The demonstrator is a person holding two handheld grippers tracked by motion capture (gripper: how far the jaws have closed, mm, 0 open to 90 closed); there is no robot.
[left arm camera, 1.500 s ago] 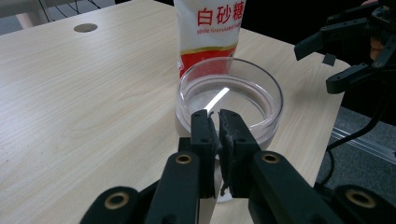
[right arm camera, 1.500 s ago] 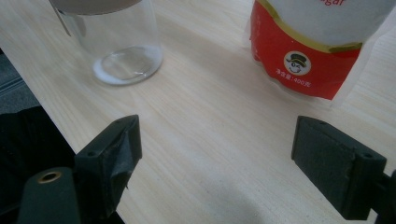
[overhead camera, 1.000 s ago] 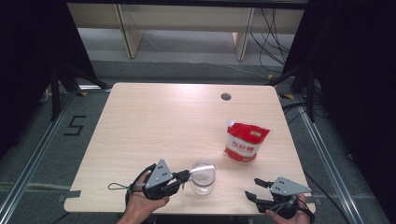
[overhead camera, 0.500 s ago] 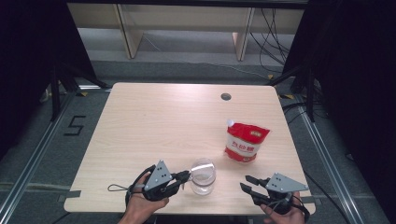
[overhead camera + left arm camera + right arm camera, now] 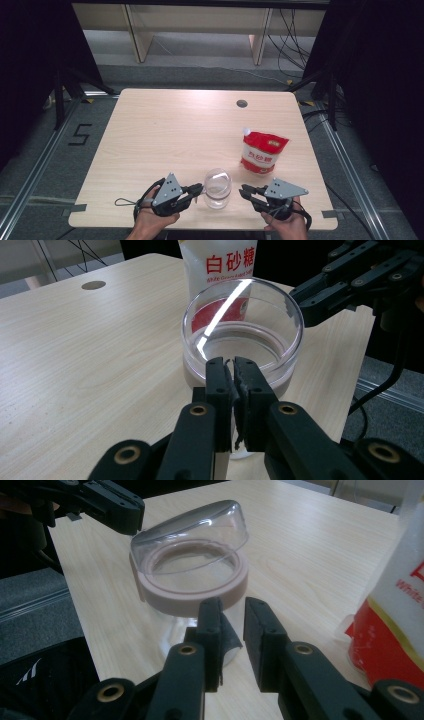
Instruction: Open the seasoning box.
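A clear jar [image 5: 218,186] with a pink band [image 5: 190,597] stands near the table's front edge. Its clear lid [image 5: 200,530] sits tilted on top. My left gripper [image 5: 200,189] reaches in from the jar's left. In the left gripper view its jaws [image 5: 231,372] are pinched together on the lid's near edge. My right gripper [image 5: 244,190] lies just right of the jar, pointing at it. Its jaws [image 5: 231,615] have just been closing. A narrow gap is left between them, and it holds nothing. A red and white sugar pouch [image 5: 263,152] stands behind and to the right.
The wooden table [image 5: 165,140] has a round cable hole [image 5: 242,103] at the back right. Its front edge lies right under both hands. Dark curtains flank the table, and shelving stands beyond its far edge.
My right gripper has moved left toward the jar and its jaws have narrowed. The left gripper, the jar and the pouch have kept still.
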